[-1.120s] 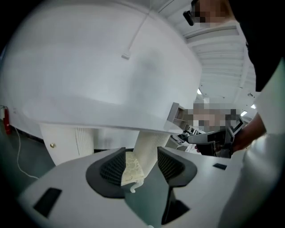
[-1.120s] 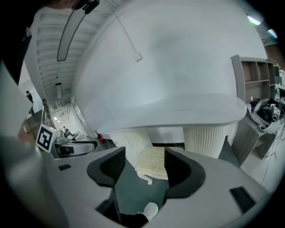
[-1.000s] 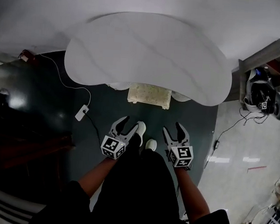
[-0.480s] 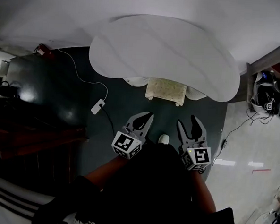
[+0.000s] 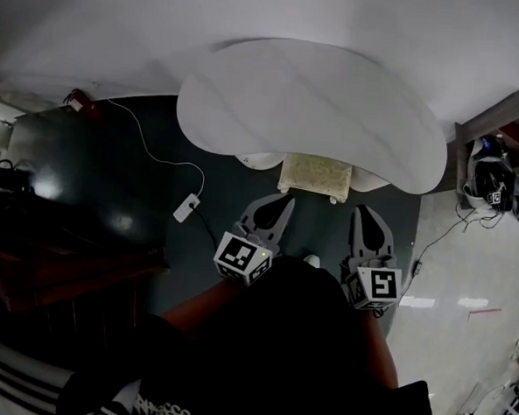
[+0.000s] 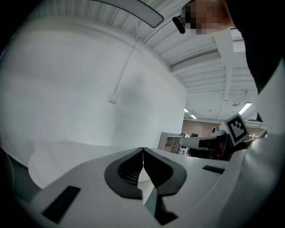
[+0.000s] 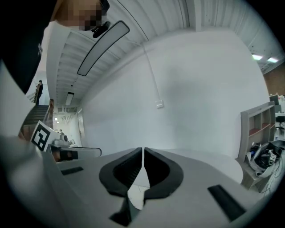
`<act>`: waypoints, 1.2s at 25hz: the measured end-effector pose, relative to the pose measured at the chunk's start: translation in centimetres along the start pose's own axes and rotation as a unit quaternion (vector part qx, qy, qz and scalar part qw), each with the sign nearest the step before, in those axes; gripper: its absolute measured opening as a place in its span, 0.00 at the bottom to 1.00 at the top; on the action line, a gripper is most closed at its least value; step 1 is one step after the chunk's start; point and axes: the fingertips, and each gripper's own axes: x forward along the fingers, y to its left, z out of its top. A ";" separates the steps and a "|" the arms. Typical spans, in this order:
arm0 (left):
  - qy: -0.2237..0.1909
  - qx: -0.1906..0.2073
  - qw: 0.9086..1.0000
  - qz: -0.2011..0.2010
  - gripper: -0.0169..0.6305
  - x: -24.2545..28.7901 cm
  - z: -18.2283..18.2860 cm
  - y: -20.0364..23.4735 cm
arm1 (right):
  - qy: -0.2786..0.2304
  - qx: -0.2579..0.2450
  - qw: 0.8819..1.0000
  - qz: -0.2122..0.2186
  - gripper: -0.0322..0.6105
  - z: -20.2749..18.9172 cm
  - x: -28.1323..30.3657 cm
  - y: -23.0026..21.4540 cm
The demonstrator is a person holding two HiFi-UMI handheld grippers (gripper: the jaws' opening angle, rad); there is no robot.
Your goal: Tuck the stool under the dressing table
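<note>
The white dressing table [image 5: 314, 109] stands against the wall. The cream cushioned stool [image 5: 316, 175] sits half under its front edge, on the dark carpet. My left gripper [image 5: 284, 200] hangs shut in the air just in front of the stool, holding nothing. My right gripper [image 5: 368, 211] is beside it to the right; its jaws have just closed, with nothing between them. In the left gripper view the left gripper [image 6: 143, 149] meets tip to tip above the table top [image 6: 67, 153]. The right gripper [image 7: 143, 150] looks the same in its own view.
A white power strip [image 5: 186, 207] with its cable lies on the carpet to the left. A shelf unit [image 5: 502, 112] and a white device [image 5: 493, 181] stand at the right, on the pale floor. Dark furniture [image 5: 55, 260] fills the left side.
Both grippers have risen and moved toward the table. The left jaws shut first, the right jaws shut in the last half second. The stool has stayed under the table edge.
</note>
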 end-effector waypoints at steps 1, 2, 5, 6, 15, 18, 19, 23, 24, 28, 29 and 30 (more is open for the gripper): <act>-0.003 0.005 1.000 -0.001 0.05 0.2 0.3 0.4 | -0.004 -0.001 1.000 -0.005 0.12 0.6 0.1 0.1; -0.005 0.010 1.000 -0.003 0.05 0.3 0.7 0.7 | -0.008 -0.003 1.000 -0.010 0.12 1.1 0.2 0.2; -0.017 0.019 1.000 -0.013 0.05 0.4 1.7 1.4 | -0.018 -0.029 0.999 -0.025 0.12 2.1 0.4 1.4; -0.022 0.020 0.999 -0.014 0.05 0.3 1.9 1.7 | -0.020 -0.034 0.999 -0.027 0.11 2.3 0.6 2.0; -0.029 0.038 0.998 -0.028 0.05 -1.4 1.6 3.9 | -0.020 -0.040 0.998 -0.045 0.11 1.4 2.8 4.6; -0.027 0.038 0.999 -0.021 0.05 -2.0 1.4 5.0 | -0.025 -0.043 0.998 -0.039 0.11 1.3 3.6 5.6; -0.026 0.040 0.999 -0.020 0.05 -2.2 1.5 5.3 | -0.027 -0.043 0.998 -0.039 0.11 1.3 3.8 5.9; -0.031 0.047 0.998 -0.015 0.05 -2.9 1.8 6.1 | -0.028 -0.042 0.998 -0.037 0.11 1.0 4.2 6.8; -0.029 0.046 0.998 -0.015 0.05 -3.2 1.6 6.1 | -0.026 -0.041 0.998 -0.040 0.11 0.9 4.0 7.0; -0.028 0.044 0.999 -0.016 0.05 -4.0 1.1 7.0 | -0.025 -0.041 0.998 -0.046 0.11 0.6 4.4 7.7; -0.027 0.044 0.999 -0.015 0.05 -4.2 1.0 7.4 | -0.028 -0.041 0.998 -0.045 0.11 0.7 4.6 8.1; -0.026 0.043 0.999 -0.013 0.05 -4.5 1.0 7.7 | -0.030 -0.041 0.998 -0.044 0.11 0.7 4.8 8.5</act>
